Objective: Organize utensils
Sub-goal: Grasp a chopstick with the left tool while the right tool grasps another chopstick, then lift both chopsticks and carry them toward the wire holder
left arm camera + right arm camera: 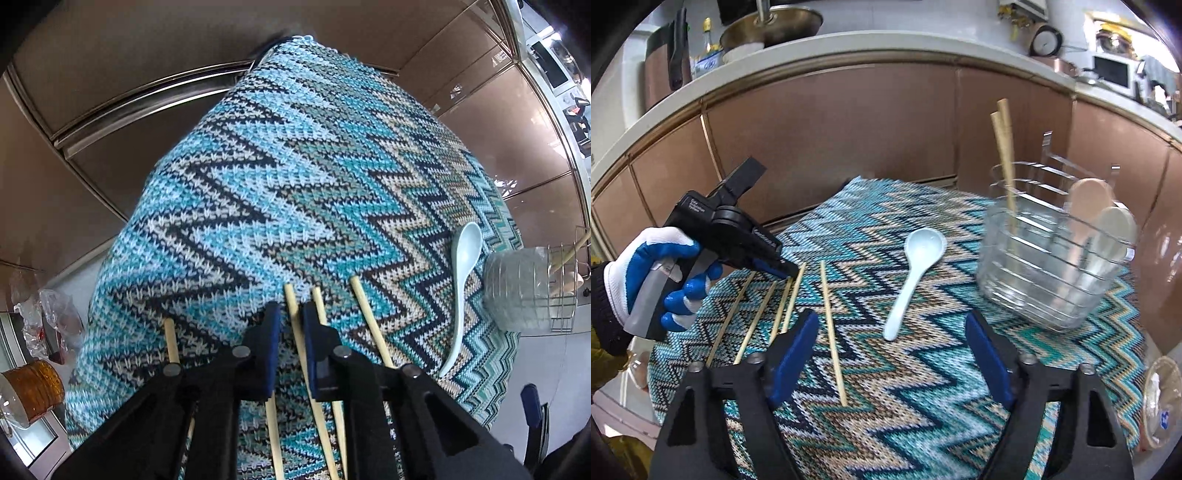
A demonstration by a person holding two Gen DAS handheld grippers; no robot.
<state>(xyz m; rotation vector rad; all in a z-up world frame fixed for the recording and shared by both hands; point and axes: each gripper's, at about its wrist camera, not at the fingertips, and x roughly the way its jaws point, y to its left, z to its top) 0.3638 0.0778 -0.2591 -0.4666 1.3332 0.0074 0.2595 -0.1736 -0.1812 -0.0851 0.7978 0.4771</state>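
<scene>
Several wooden chopsticks [831, 325] lie side by side on the zigzag cloth [923, 413]. My left gripper [291, 317] points down at their far ends. Its blue pads stand close on either side of one chopstick [291, 299], with slivers of cloth showing beside it. In the right wrist view a gloved hand [646, 266] holds that left gripper [788, 272]. A pale blue spoon [912, 273] lies to the right of the chopsticks. My right gripper [892, 347] is open, with the spoon's handle end just beyond its gap. A clear holder [1052, 266] contains two upright chopsticks [1004, 155] and two spoons [1089, 199].
Brown cabinet fronts [831, 140] stand behind the table, under a counter with a pan [772, 22] and a clock [1047, 40]. An amber jar [33, 391] and plastic bags sit off the cloth's left edge. A clear plastic piece [1161, 402] lies at the cloth's right corner.
</scene>
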